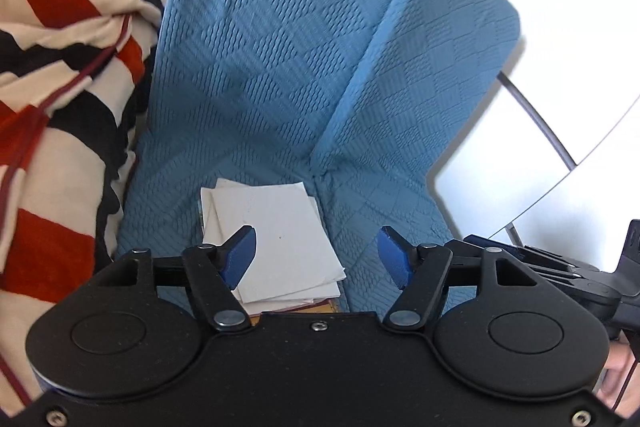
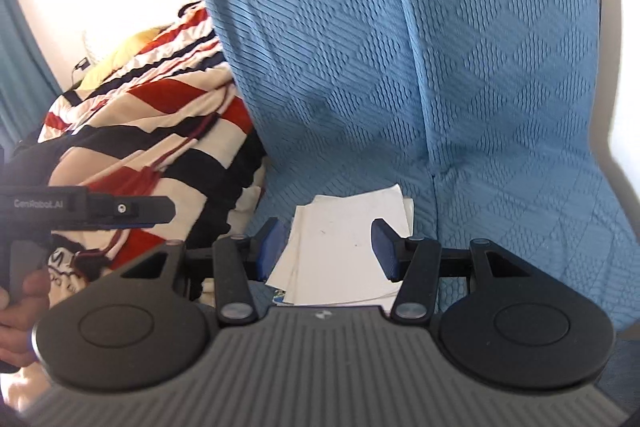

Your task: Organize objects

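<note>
Papers (image 1: 276,243): loose stack on the blue sofa seat (image 1: 248,87) | left gripper (image 1: 316,257), right gripper (image 2: 326,251): both released, empty, above it | you: square edges first, then pinch.

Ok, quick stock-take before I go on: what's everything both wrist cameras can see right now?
papers: a loose stack, white, lying on the seat below both grippers
coloured item: one, blue edge showing under the papers, cannot tell what
seat cover: one, blue quilted, over seat and backrest
blanket: one, red, white and black stripes, bunched beside the seat
cord: one, dark red, across the blanket
curtain: one, teal, far edge in the right wrist view
left gripper: black, blue pads, jaws open, nothing between them
right gripper: black, blue pads, jaws open, nothing between them
hand: one, holding the left gripper
</note>
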`<state>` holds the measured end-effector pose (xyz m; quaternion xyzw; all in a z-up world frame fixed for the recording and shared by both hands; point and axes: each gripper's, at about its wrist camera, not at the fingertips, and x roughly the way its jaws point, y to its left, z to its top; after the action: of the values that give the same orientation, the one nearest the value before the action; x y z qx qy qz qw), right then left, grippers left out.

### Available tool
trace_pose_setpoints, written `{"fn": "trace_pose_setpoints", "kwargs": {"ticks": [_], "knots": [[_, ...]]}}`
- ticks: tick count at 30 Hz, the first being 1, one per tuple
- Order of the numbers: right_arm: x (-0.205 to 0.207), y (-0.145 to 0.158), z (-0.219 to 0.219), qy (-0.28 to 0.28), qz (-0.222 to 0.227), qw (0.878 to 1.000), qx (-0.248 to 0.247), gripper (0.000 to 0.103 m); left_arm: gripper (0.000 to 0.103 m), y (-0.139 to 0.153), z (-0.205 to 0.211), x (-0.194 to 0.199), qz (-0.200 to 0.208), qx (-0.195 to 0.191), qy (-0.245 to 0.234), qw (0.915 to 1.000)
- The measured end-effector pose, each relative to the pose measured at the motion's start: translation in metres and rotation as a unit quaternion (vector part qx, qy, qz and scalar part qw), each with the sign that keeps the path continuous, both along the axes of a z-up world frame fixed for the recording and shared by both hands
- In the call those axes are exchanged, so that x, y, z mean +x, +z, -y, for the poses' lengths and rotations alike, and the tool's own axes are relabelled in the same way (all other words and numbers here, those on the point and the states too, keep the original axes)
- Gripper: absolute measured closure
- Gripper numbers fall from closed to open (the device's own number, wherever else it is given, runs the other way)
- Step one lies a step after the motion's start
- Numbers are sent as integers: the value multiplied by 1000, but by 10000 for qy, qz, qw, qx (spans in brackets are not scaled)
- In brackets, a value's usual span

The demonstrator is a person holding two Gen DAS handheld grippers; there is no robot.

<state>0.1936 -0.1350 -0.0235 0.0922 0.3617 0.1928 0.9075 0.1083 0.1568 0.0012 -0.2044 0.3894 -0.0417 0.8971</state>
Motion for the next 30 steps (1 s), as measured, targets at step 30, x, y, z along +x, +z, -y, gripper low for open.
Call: {"fn": "trace_pose_setpoints", "kwargs": {"ticks": [30], "knots": [[-77,-23,18,-265,409,9985,-236,50,17,-42,69,-58,470,647,427,9959]]}}
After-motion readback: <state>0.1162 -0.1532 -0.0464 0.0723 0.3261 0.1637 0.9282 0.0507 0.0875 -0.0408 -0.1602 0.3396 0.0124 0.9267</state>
